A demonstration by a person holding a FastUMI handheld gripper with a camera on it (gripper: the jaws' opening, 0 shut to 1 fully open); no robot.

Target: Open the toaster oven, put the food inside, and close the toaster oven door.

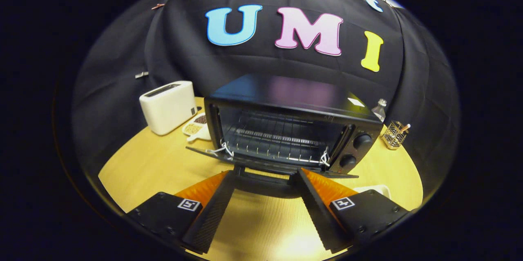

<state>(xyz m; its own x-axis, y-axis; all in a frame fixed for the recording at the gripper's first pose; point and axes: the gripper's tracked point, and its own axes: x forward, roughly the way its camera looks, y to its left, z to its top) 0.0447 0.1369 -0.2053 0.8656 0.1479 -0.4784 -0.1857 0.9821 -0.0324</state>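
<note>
Two fingers of the gripper (264, 179) stand spread wide apart with nothing between them but bare wooden table (261, 224); the jaws are released and hold nothing.

Going left to right: well beyond the left finger sits a white pop-up toaster (168, 106), and just beside it a small divided dish (197, 127) of what look like seeds or grains (too small to tell). Straight ahead of the fingertips stands the black toaster oven (286, 124), its door (261, 162) already dropped open and lying nearly flat, the door handle (263, 173) just ahead of and between the tips. A wire rack (278, 138) shows inside, with no food visible on it. Beyond the right finger are two control knobs (355, 150), a small bottle (379, 110) and a wire holder (394, 133). A white object (378, 189) peeks out just behind the right finger; whether it is the food cannot be told.

By judgement, the door is stiff, hinged metal and glass, moderately light, and its smooth handle bar is the place to grip or lift from beneath.
</note>
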